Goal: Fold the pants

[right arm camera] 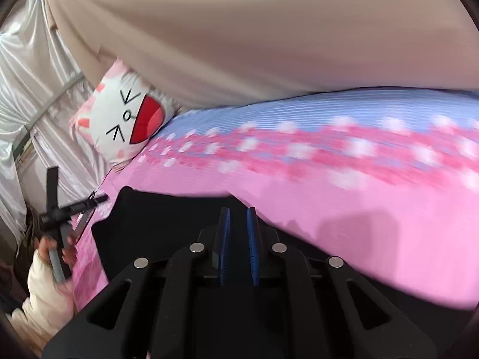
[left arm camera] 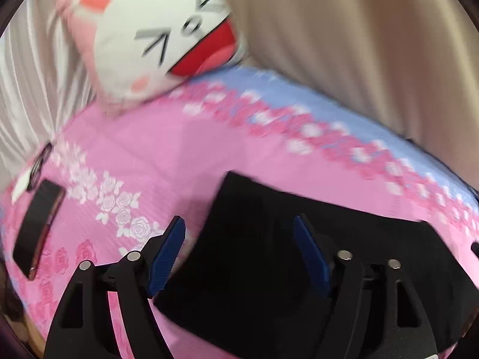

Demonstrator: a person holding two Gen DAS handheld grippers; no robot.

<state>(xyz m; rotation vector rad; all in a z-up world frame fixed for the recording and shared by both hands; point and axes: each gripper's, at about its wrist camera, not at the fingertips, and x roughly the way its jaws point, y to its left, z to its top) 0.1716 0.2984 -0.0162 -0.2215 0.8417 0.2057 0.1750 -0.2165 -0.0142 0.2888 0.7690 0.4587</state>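
Observation:
Black pants lie flat on a pink flowered bedsheet. In the left wrist view my left gripper is open, its blue pads spread wide just above the pants' left edge, holding nothing. In the right wrist view the pants spread under my right gripper, whose blue pads stand close together with a narrow gap; whether they pinch the black cloth at its far edge is unclear. The left gripper also shows at the far left in a hand.
A white cat-face pillow leans at the head of the bed, also in the right wrist view. A dark phone lies on the sheet at left. A beige curtain hangs behind the bed, white drapes at left.

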